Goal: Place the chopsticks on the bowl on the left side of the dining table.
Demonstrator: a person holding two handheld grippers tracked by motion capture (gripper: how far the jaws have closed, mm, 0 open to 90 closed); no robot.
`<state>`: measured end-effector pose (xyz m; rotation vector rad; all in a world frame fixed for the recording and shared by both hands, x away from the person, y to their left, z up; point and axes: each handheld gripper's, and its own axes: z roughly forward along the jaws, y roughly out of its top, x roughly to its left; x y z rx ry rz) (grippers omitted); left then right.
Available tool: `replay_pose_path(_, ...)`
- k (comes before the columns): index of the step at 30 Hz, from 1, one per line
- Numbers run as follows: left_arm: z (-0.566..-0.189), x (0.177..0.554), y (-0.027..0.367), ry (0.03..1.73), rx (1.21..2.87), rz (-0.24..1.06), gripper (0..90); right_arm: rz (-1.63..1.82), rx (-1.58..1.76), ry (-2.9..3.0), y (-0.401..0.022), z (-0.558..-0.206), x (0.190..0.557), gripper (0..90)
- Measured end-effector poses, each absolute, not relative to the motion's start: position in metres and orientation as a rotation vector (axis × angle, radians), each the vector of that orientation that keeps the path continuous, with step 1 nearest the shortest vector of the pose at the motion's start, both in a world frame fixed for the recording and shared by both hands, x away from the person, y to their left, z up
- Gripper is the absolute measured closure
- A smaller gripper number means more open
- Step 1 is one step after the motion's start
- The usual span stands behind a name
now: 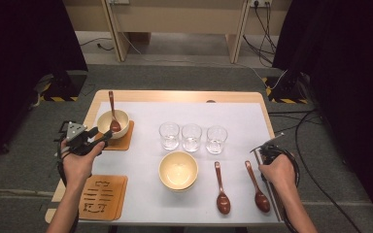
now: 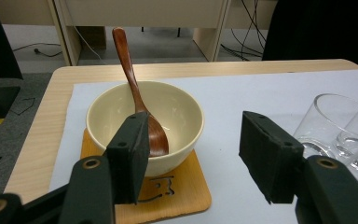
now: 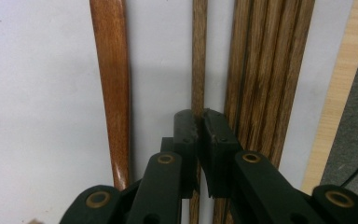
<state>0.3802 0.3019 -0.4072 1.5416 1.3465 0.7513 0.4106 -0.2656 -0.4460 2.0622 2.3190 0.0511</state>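
So, going left to right: at the near left corner of the tabletop (image 1: 141, 95) there's an orange wooden coaster (image 1: 103, 196) with nothing on it. Behind it, a second coaster (image 1: 124, 139) carries a cream bowl (image 1: 112, 122) with a reddish-brown wooden spoon (image 1: 112, 112) leaning in it, handle sticking out over the far rim. The left hand-held gripper (image 1: 106, 138) sits just beside that bowl, jaws standing wide apart with nothing between them. In the left gripper view one jaw is right in front of the bowl's (image 2: 144, 122) near side and the other is out over the white mat (image 2: 242, 100).

In the middle there's a row of three clear glasses (image 1: 192, 137), and nearer the person, what looks like a stack of cream bowls (image 1: 178, 170). To the right of that, two more wooden spoons lie on the mat with handles pointing away from the person: one (image 1: 220, 188) nearer the stack and one (image 1: 256, 186) further right.

Then the right side. Along the right edge of the mat there's a bundle of dark wooden chopsticks (image 3: 265, 70). One single chopstick (image 3: 198, 51) lies a bit apart from the rest, between the bundle and the right-hand spoon's handle (image 3: 114, 84). The right hand-held gripper (image 3: 199, 121) is pinched tight on that lone chopstick, which is still lying along the mat. In the high view the right hand (image 1: 278, 171) rests over the mat's right edge.
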Motion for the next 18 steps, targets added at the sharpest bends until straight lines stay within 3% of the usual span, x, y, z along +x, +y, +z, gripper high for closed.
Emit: replay_pose_path(18,-0.405,0.375,0.307,1.359,1.52,0.765,41.8,0.224,2.027,2.267,-0.269,-0.421,0.419,85.3)
